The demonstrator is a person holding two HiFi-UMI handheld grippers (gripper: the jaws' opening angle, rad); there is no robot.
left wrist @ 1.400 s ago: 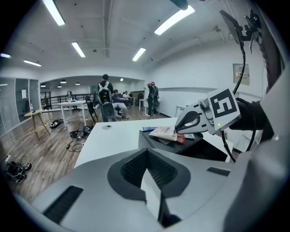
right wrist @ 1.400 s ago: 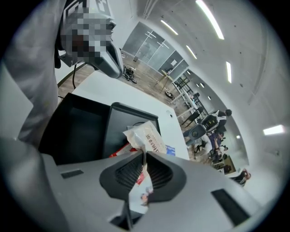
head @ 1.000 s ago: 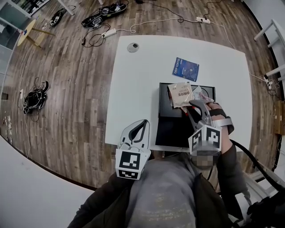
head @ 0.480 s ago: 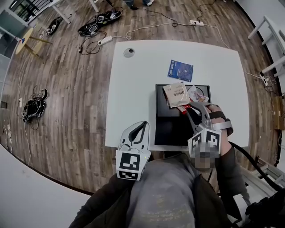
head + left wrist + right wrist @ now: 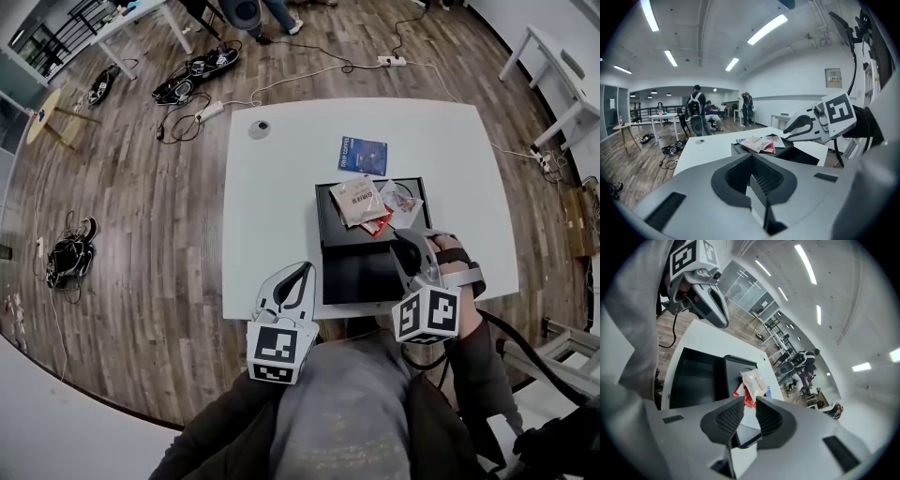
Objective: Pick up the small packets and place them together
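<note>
A black two-part tray (image 5: 342,277) lies on the white table (image 5: 272,216). Its far part holds a pile of small packets: a beige one (image 5: 356,200) on top, a red one (image 5: 379,225) under it and a pale one (image 5: 404,202) beside them. A blue packet (image 5: 362,155) lies apart on the table behind the tray. My right gripper (image 5: 403,237) hovers over the tray's right side, just short of the pile, jaws slightly apart and empty (image 5: 749,408). My left gripper (image 5: 302,269) stays shut and empty at the table's near edge (image 5: 752,161).
A round grey cable cap (image 5: 260,128) sits at the table's far left corner. Cables and power strips (image 5: 202,112) lie on the wooden floor beyond. Another white table (image 5: 553,56) stands at the right. People (image 5: 696,110) are by distant desks.
My right gripper has drawn back from the packet pile toward me, its jaws empty. The left gripper has stayed put. The head view has shifted a little.
</note>
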